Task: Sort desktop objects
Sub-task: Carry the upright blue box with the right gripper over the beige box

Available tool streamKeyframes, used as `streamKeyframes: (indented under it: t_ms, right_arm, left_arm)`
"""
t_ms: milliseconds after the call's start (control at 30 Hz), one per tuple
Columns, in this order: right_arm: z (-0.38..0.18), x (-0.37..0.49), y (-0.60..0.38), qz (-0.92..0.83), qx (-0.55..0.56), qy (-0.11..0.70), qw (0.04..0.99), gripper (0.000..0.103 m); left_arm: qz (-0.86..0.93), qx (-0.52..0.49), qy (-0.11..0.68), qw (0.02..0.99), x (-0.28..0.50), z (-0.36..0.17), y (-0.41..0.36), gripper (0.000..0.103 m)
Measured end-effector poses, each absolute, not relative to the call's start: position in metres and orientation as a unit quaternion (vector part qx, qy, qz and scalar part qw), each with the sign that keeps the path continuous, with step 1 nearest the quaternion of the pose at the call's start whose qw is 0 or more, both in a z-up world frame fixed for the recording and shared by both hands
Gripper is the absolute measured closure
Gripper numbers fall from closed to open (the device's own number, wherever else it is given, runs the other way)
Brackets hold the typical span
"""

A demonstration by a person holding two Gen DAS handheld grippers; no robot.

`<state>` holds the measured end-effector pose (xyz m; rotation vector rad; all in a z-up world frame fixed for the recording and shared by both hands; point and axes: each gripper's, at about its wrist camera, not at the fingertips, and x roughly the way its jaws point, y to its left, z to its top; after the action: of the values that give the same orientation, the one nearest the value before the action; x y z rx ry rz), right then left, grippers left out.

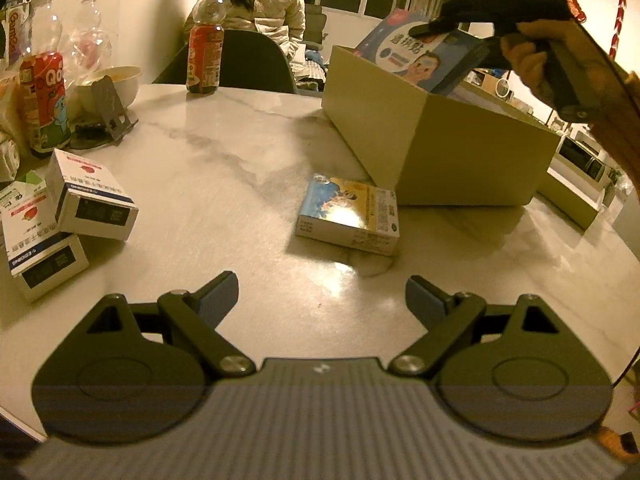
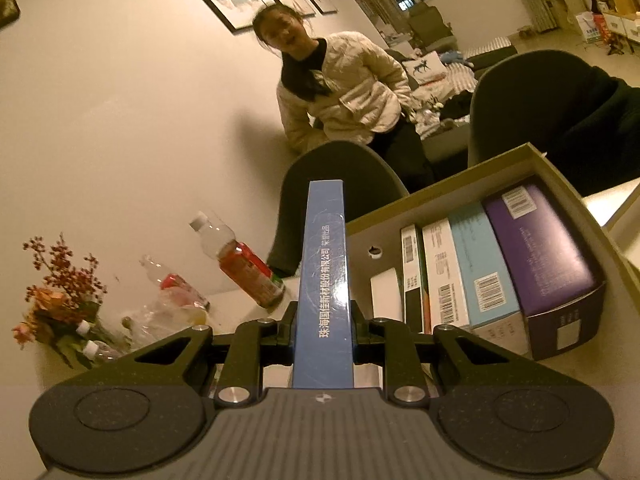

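Observation:
My right gripper [image 2: 323, 320] is shut on a flat blue box [image 2: 325, 272], held on edge over the left end of the tan cardboard box [image 2: 440, 196]. Several packets stand in a row inside it, among them a purple one [image 2: 548, 256] and a light blue one [image 2: 484, 268]. From the left wrist view the blue box [image 1: 420, 54] and the right gripper [image 1: 448, 28] hang above the tan box [image 1: 460, 148]. My left gripper [image 1: 322, 300] stands open above the table, with nothing between its fingers. A small blue and yellow packet [image 1: 348, 214] lies flat ahead of it.
Two white packets [image 1: 90, 196] lie stacked at the table's left. Drink bottles [image 1: 205, 44], a can [image 1: 42, 100], a bowl [image 1: 116, 80] and a phone stand [image 1: 114, 112] crowd the far left. A person in a pale jacket [image 2: 344, 88] sits behind dark chairs [image 2: 340, 176]. Flowers [image 2: 56, 300] stand far left.

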<state>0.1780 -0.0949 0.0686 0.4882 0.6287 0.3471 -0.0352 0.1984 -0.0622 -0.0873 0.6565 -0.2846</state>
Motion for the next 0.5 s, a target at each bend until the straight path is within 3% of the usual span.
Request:
streamKeyframes:
  t_ms: [500]
  right_arm:
    - [0.050, 0.236, -0.046, 0.095, 0.181, 0.337, 0.919, 0.078]
  left_arm:
    - [-0.133, -0.048, 0.326, 0.935, -0.031, -0.064, 0.203, 0.011]
